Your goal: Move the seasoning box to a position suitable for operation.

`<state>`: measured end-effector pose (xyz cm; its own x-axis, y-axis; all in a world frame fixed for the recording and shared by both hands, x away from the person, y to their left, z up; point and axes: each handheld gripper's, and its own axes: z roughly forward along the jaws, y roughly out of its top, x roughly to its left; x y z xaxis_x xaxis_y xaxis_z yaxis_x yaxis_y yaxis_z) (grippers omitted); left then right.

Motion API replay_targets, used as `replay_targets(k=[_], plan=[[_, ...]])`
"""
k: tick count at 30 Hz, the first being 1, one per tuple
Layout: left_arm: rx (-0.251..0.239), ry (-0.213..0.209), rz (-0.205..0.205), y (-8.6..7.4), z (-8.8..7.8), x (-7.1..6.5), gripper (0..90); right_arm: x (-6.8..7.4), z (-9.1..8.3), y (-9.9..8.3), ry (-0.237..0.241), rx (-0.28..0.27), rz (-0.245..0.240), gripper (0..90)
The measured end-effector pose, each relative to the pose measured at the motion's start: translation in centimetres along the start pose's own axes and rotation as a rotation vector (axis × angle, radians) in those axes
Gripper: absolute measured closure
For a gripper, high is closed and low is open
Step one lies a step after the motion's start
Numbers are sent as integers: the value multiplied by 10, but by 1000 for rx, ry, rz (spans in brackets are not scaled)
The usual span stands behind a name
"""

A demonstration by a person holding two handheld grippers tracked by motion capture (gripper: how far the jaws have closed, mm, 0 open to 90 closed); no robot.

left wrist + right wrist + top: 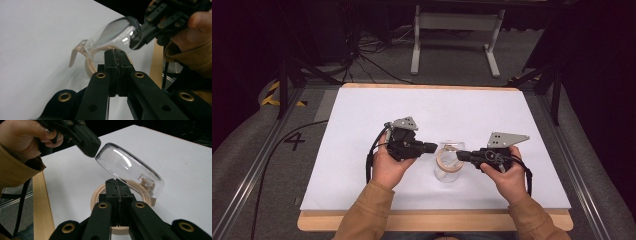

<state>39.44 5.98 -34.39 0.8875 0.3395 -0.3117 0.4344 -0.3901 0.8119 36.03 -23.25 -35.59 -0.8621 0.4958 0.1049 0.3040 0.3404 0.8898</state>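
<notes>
A small clear jar with a beige rim ring stands on the white table top. Its clear domed lid is tilted up, hinged at one side. My left gripper is shut with nothing between its jaws, and its tip rests against the raised edge of the lid. My right gripper is also shut and holds nothing. Its tip sits just over the beige ring, under the lid. In the left gripper view a beige tab sticks out from the ring.
The white sheet covers a wooden board, with a bare wood strip along the near edge. Black cables trail from both grippers. A white table frame and floor cables lie beyond the far edge.
</notes>
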Motion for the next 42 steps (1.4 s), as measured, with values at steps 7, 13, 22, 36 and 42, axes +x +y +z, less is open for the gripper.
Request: replay_targets(k=[7,13,22,36,42], plan=[[74,-18,10,-3,7,-5,892,-6,-1,5,-13,-25,-8,900],[90,-10,9,-7,6,-7,888,-16,-2,6,-28,-40,2,900],[94,8,-18,-17,0,-6,888,-28,6,8,-48,-39,4,900],[96,14,-16,-18,-3,-4,881,-30,3,8,-76,-54,5,900],[75,23,-29,-15,-7,1,874,-34,-17,6,-105,-67,18,900]])
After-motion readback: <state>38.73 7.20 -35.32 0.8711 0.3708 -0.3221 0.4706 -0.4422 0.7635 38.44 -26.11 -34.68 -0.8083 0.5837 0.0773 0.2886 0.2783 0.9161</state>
